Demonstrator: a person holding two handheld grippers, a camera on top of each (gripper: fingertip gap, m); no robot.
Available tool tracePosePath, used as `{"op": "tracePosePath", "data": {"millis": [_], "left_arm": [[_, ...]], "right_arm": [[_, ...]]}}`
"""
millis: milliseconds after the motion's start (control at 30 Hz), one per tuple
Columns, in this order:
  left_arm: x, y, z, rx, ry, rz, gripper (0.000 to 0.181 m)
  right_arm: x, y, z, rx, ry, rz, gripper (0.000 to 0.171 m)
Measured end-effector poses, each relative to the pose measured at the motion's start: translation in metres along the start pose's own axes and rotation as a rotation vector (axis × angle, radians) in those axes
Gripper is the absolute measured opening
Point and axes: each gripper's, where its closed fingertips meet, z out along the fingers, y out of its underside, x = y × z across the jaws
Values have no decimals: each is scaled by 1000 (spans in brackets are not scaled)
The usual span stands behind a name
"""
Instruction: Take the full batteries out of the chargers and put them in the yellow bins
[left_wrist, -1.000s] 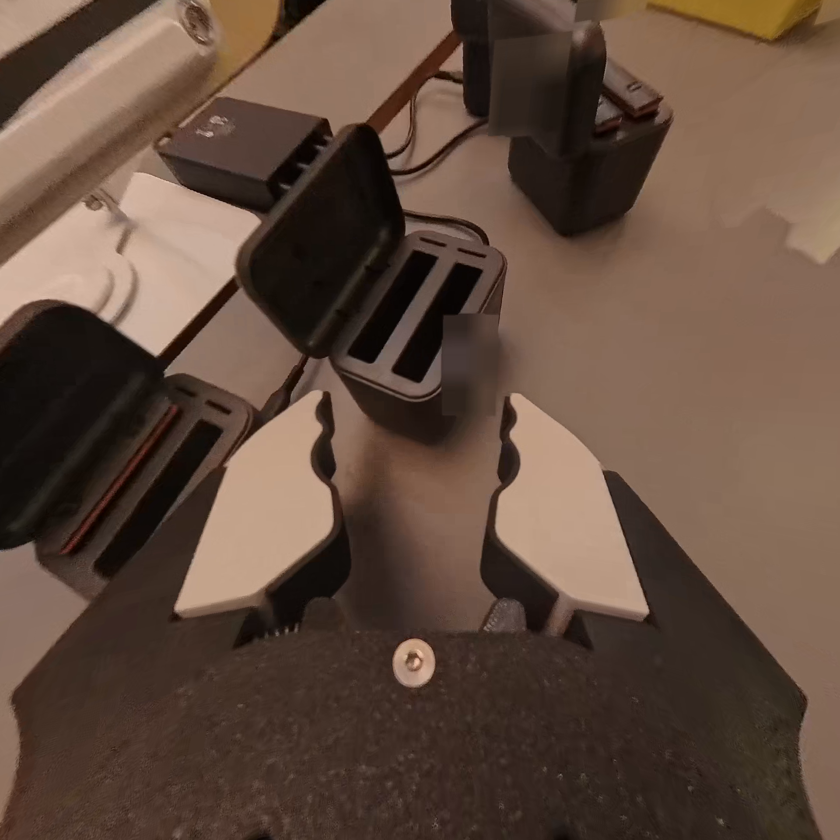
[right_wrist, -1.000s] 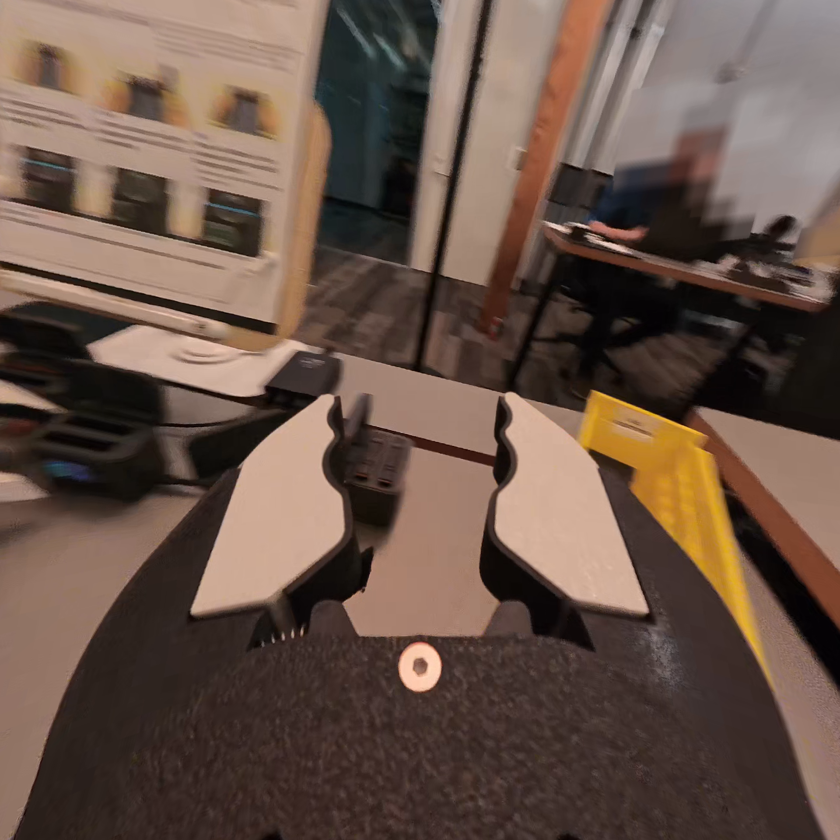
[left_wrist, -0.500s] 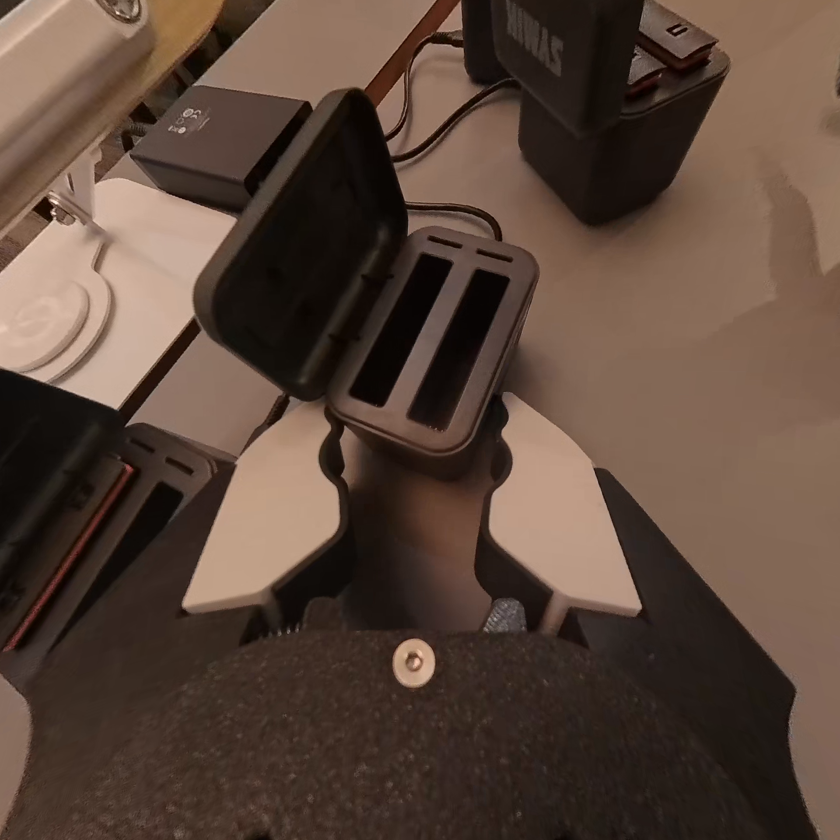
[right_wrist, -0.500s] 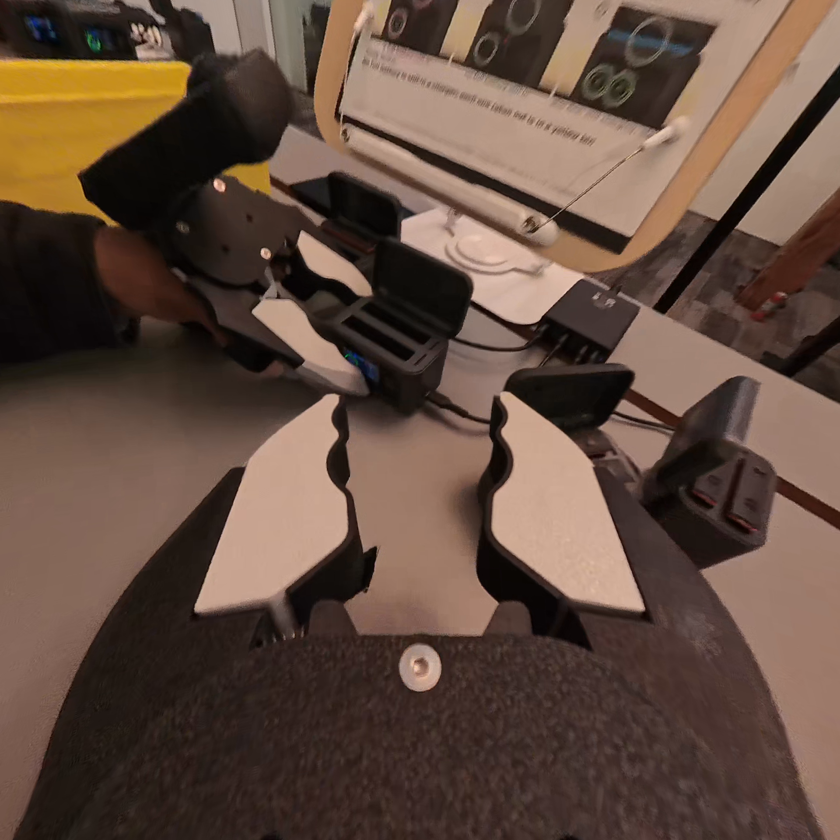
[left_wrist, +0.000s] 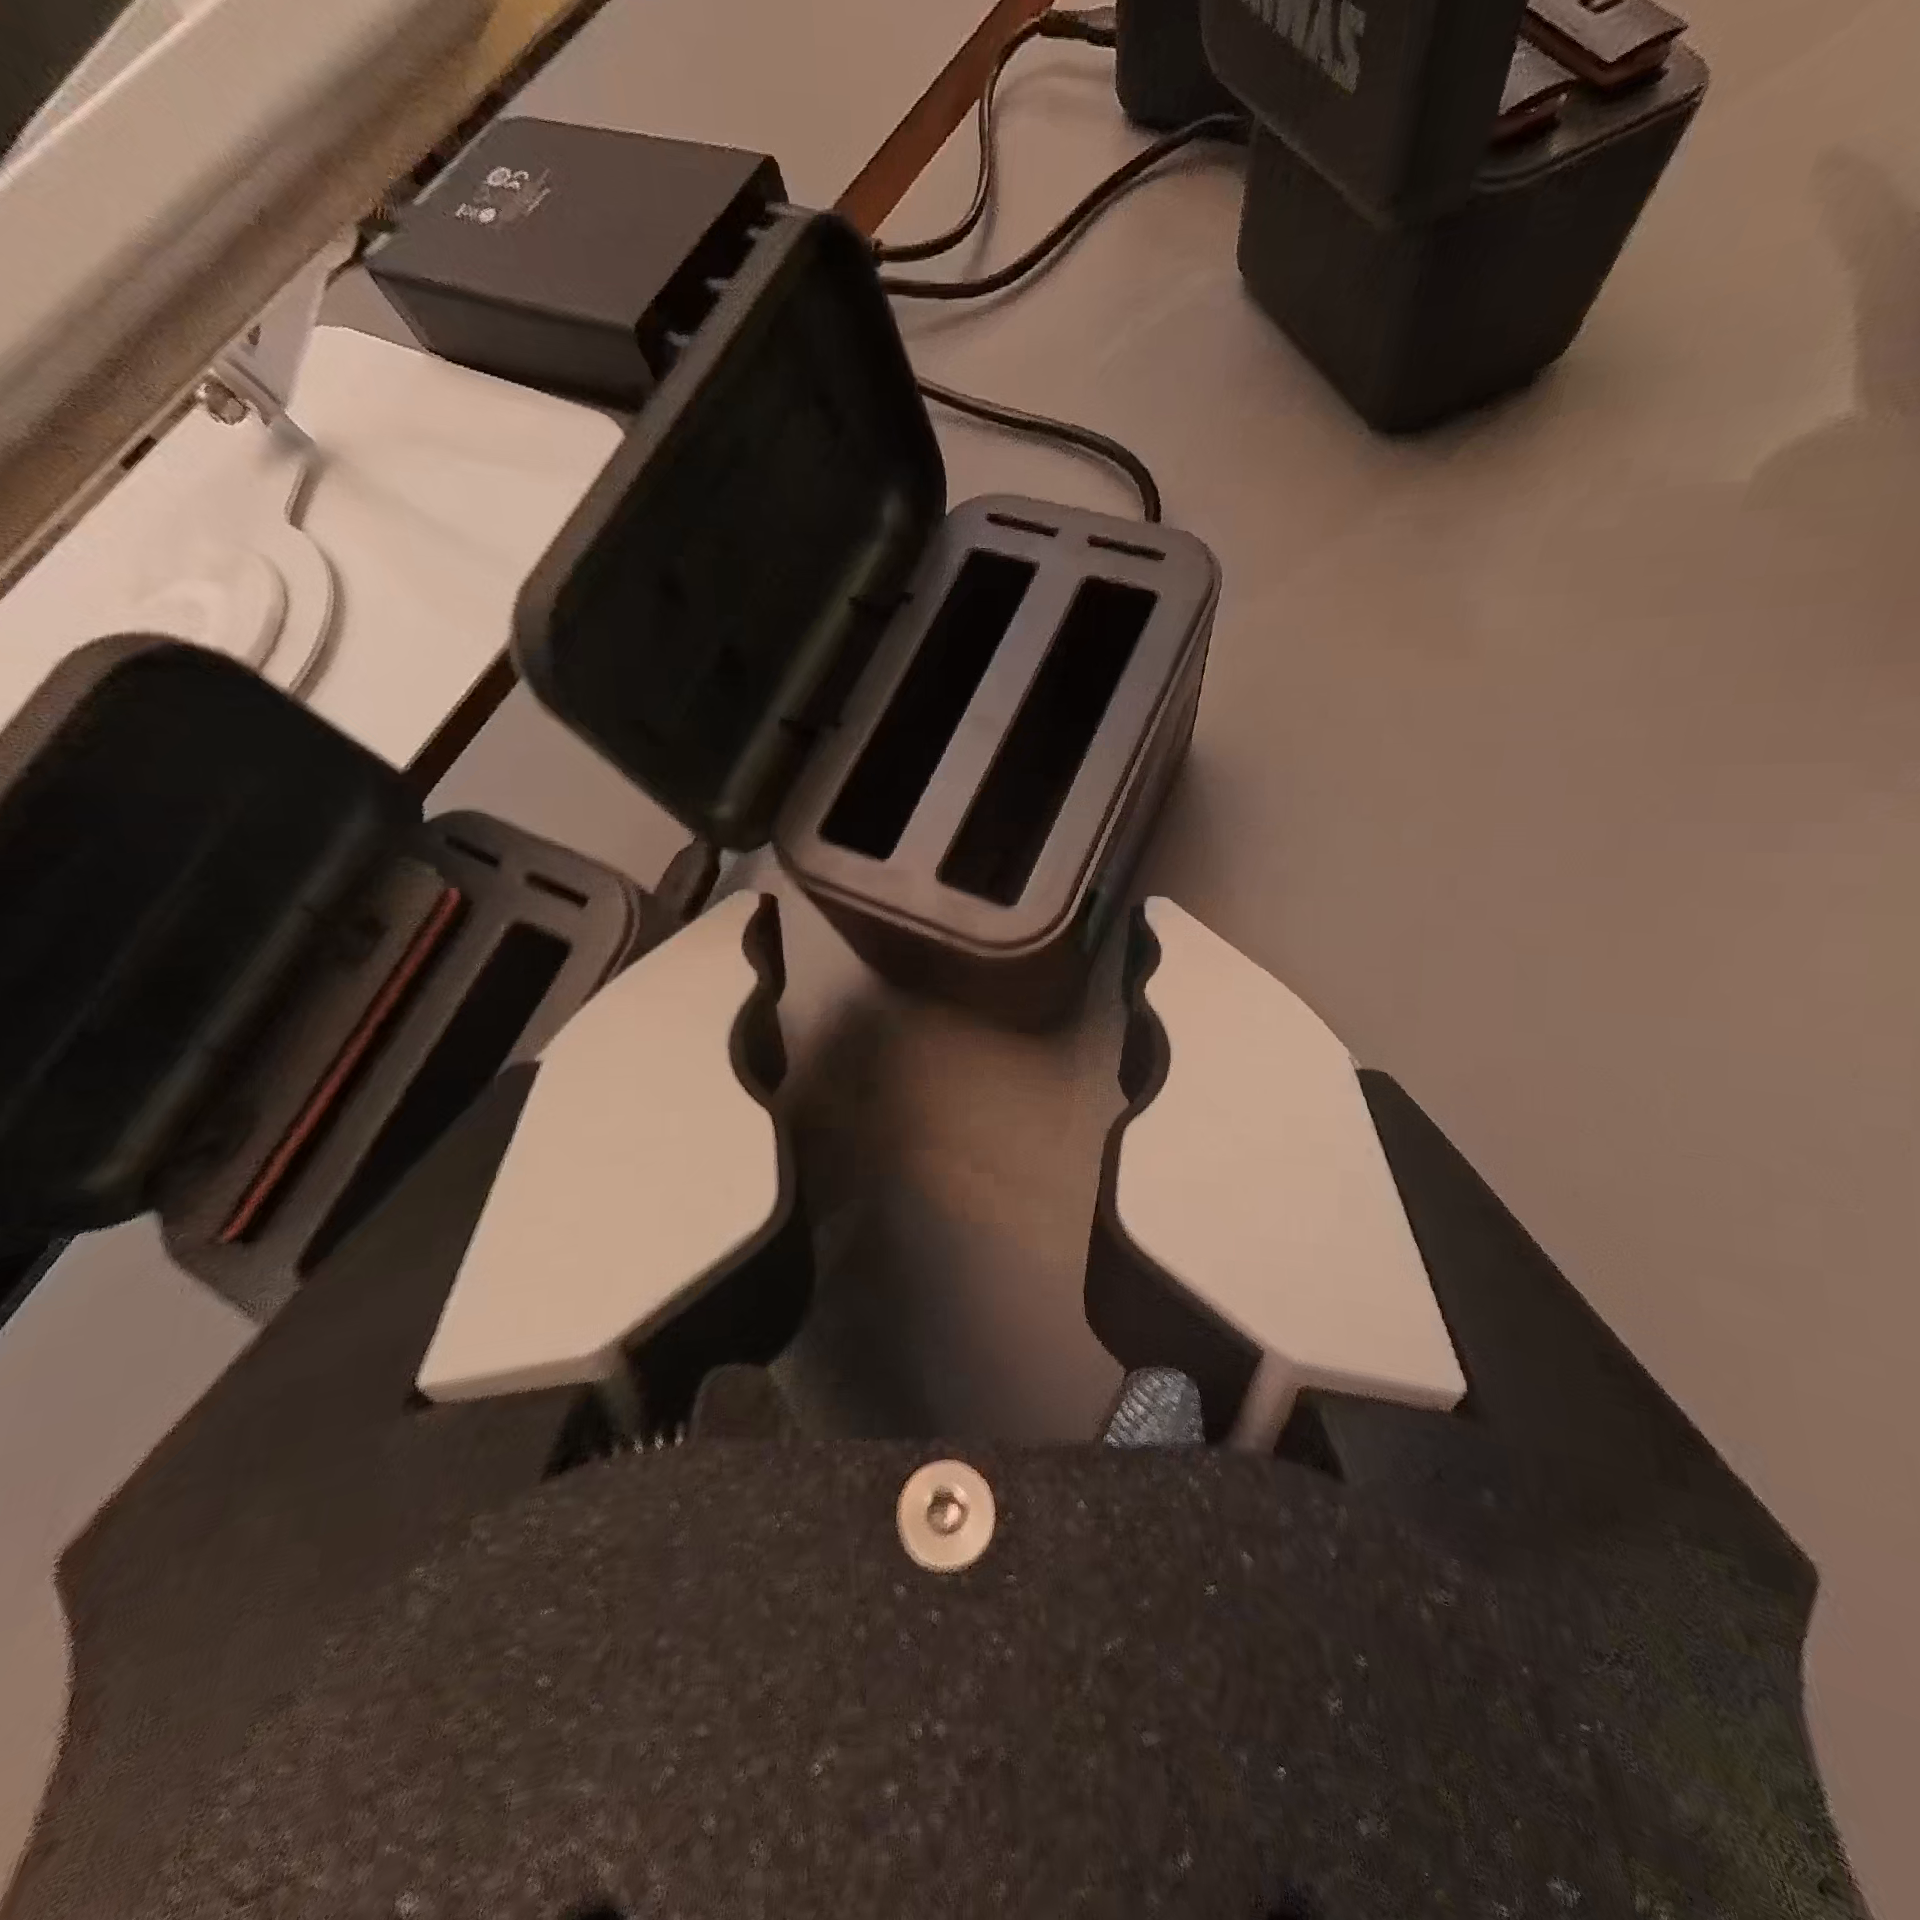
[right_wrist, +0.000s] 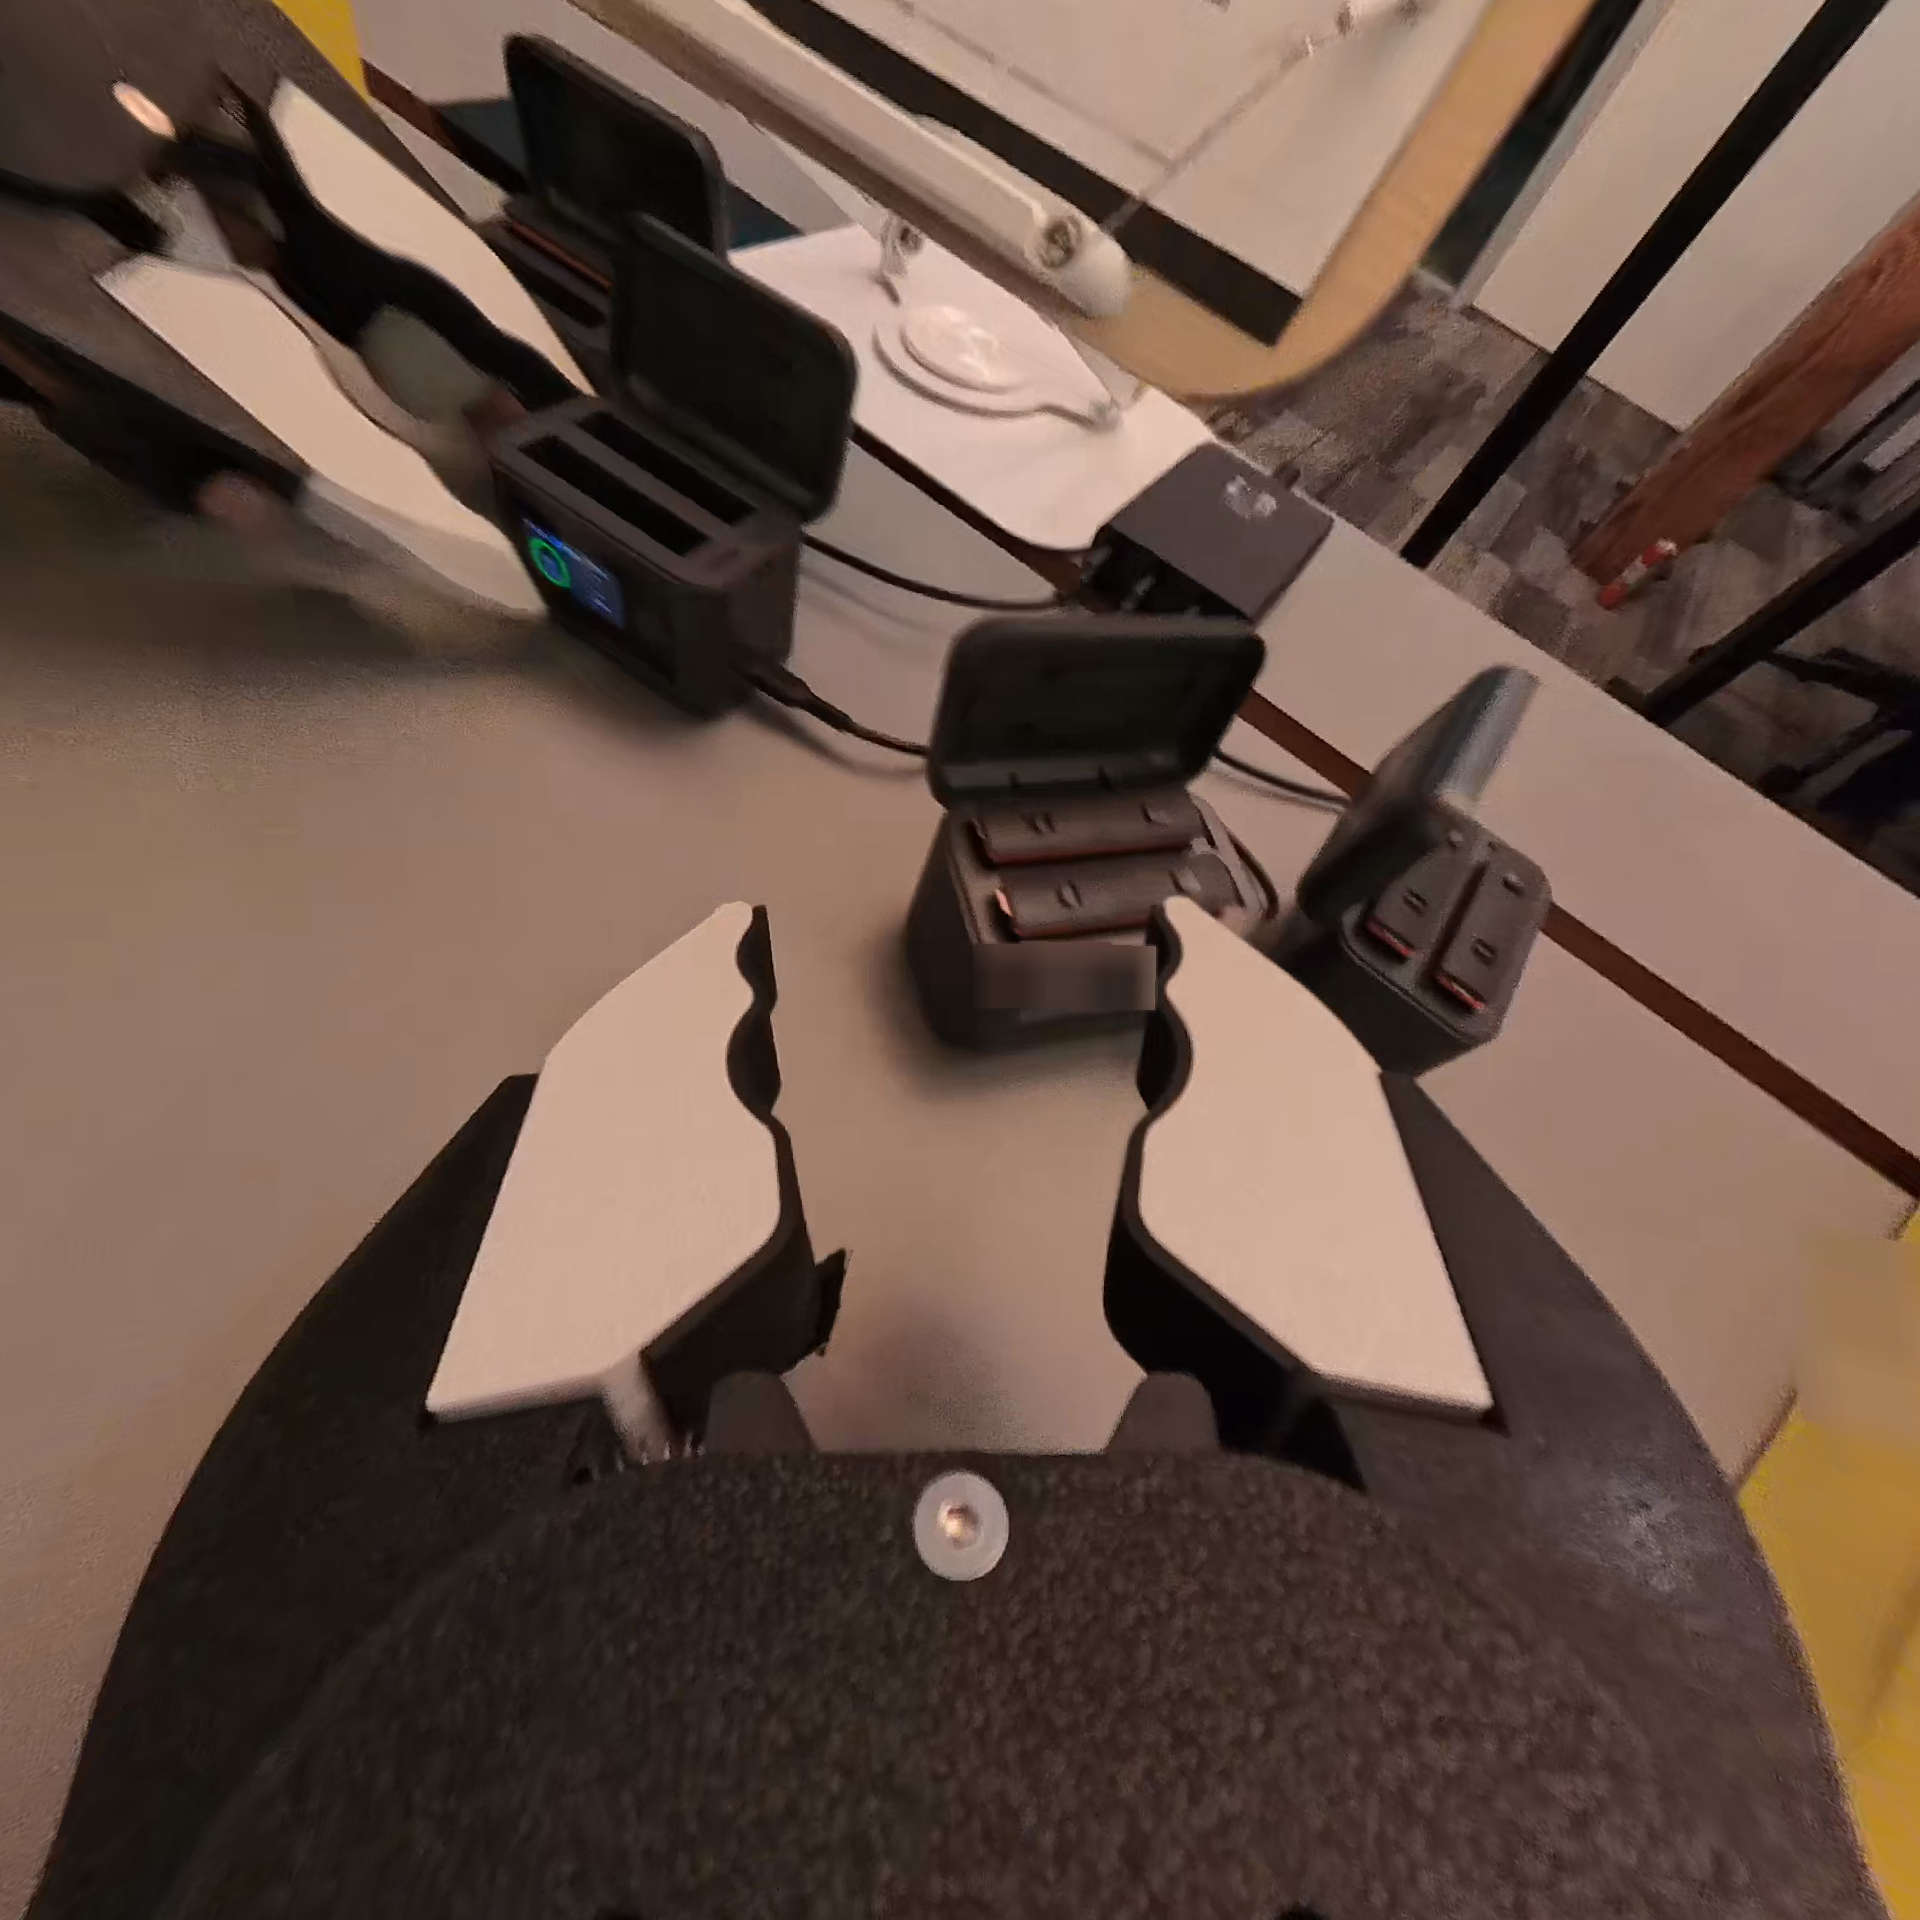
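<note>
My left gripper is open and empty, its tips just in front of a black charger with its lid up and both slots empty. A second open charger at the left holds one red-edged battery. My right gripper is open and empty, just short of an open charger holding two batteries. Another charger with two batteries stands to its right. The empty charger shows a lit screen, with the left gripper beside it. A yellow bin is blurred at the lower right.
A black power hub with cables sits at the back on the grey table. A white stand base carries a framed board behind the chargers. A table seam runs diagonally past the chargers. The black power hub lies around 20 cm away from my left fingertips. It is also in sight in the right wrist view.
My right gripper swung from facing the room down towards the chargers and now faces the one with two batteries. My left gripper drew back slightly from the empty charger. Both stayed open.
</note>
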Motion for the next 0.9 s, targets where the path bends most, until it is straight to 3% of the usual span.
{"op": "tracePosePath", "data": {"millis": [333,533,667,767,900], "left_arm": [[-23,-14,-55,93,-1,-56,52],[-28,-24,-63,136,-25,-44,50],[-30,-27,-66,154,-36,-36,48],[-31,-28,-65,163,-43,-41,46],[-30,-28,-62,158,-57,-29,45]], "right_arm": [[24,49,34,-92,-183,87,91],[27,46,54,-121,-220,88,93],[27,44,59,-135,-190,109,87],[25,43,60,-168,-75,179,84],[20,44,57,-235,183,357,48]]}}
